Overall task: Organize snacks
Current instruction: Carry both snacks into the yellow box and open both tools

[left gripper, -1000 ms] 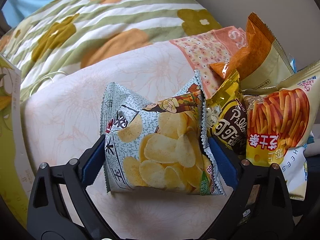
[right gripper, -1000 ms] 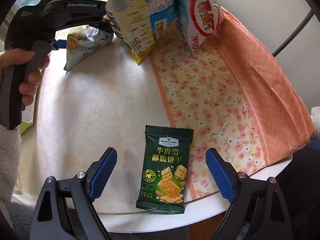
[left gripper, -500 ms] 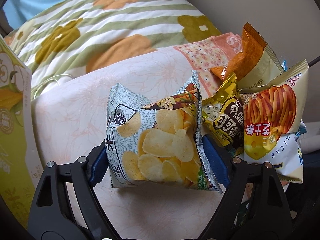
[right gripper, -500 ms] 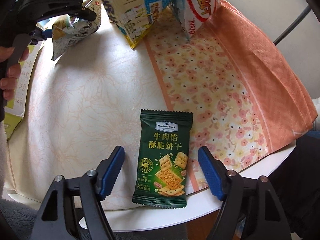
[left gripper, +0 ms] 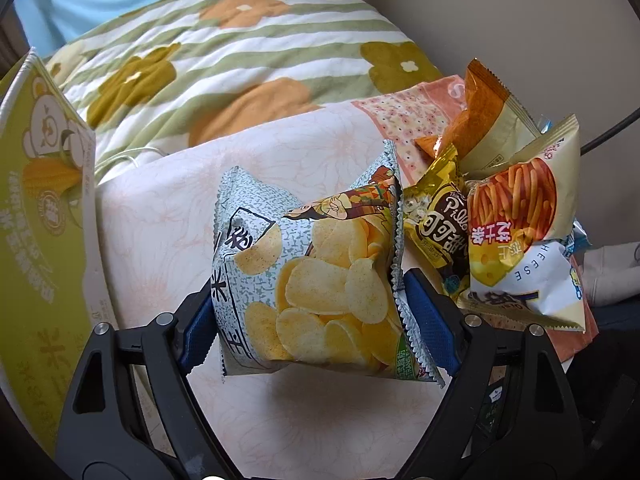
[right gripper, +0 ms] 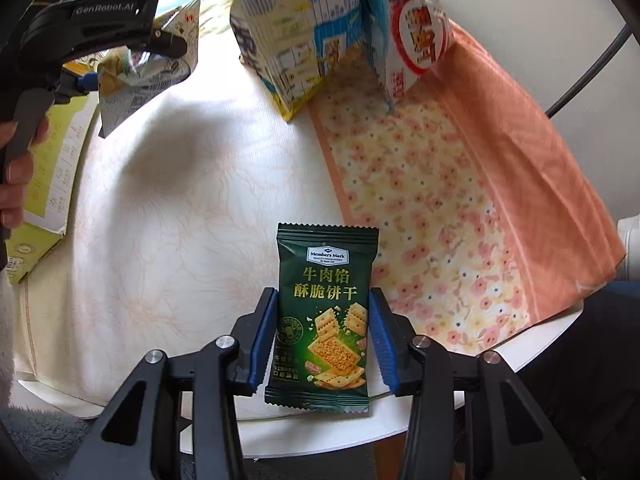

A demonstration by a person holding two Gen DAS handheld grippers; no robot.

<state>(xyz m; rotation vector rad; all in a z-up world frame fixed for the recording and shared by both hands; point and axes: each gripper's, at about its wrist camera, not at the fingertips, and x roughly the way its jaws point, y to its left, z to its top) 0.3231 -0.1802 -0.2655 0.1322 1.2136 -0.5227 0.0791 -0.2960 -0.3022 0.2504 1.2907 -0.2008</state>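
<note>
A pale grey potato chip bag (left gripper: 316, 280) hangs slightly above the cloth-covered table (left gripper: 168, 216), pinched at both sides by my left gripper (left gripper: 308, 300), which is shut on it. The right wrist view shows the same bag (right gripper: 140, 84) held up at the far left under the left gripper (right gripper: 120, 36). A dark green cracker packet (right gripper: 324, 312) lies flat near the table's front edge (right gripper: 520, 364). My right gripper (right gripper: 322, 320) is shut on it, the blue pads (right gripper: 264, 320) pressing both long sides.
A pile of snack bags (left gripper: 512, 208) leans together at the right of the table, and shows up in the right wrist view as bags (right gripper: 320, 40) at the back. A yellow-green carton (left gripper: 40, 220) stands at the left. A flowered quilt (left gripper: 240, 60) lies beyond. A hand (right gripper: 16, 168) grips the left handle.
The left gripper's jaws drew in on the chip bag and lifted it off the table. The right gripper's jaws closed from wide apart onto the green cracker packet.
</note>
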